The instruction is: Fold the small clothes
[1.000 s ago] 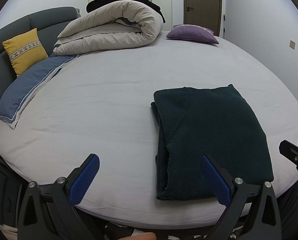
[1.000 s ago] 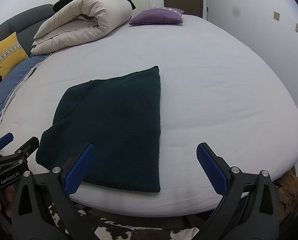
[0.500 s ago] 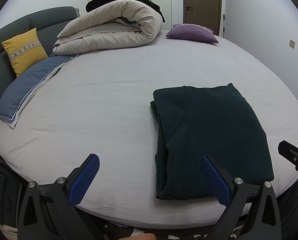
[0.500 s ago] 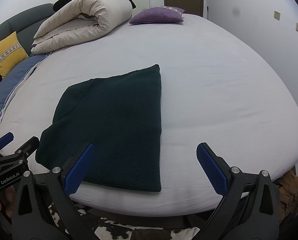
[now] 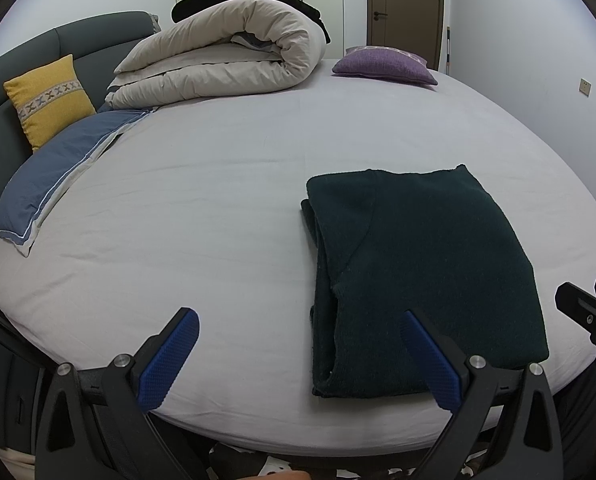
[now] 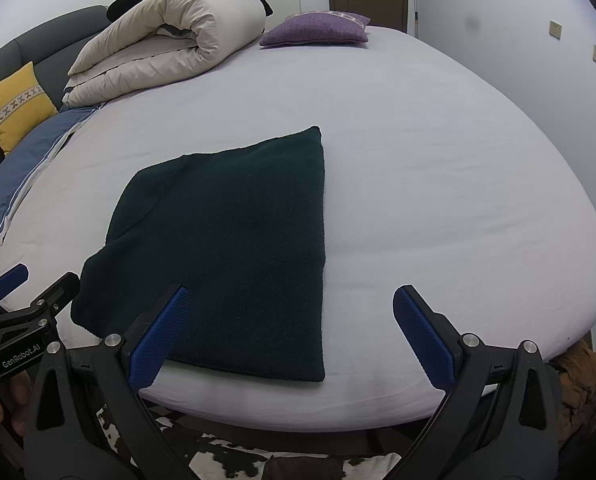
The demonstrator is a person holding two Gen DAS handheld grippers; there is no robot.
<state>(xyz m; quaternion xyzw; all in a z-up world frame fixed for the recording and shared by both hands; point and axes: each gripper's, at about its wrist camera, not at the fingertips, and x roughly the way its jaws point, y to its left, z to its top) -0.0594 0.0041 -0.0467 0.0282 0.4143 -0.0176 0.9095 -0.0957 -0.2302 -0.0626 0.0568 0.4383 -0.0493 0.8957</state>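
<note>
Almost nothing has moved in the last second: the folded dark green sweater (image 5: 422, 276) lies just where it lay, and both grippers hang in the same places at the near edge of the bed (image 5: 218, 184).

The left gripper (image 5: 298, 356) has its blue pads spread wide with nothing between them; its right pad sits in front of the sweater's near edge. The right gripper (image 6: 290, 332) is just as wide and empty, its left pad over the sweater's near left part.

The sweater rests flat on the pale sheet, close to the near edge. It is a tidy oblong, its long axis running from the near edge away toward the far side of the bed.

The left camera shows the stacked layers along the sweater's left edge and a curved seam on top. The right camera shows instead the clean straight right edge (image 6: 323, 240), plus the person's hand (image 6: 2, 404) holding the left gripper.

Farther back lie a blue pillow (image 5: 58, 184), a yellow cushion (image 5: 50, 100), a rolled beige duvet (image 5: 226, 56) and a purple cushion (image 5: 384, 66).
</note>
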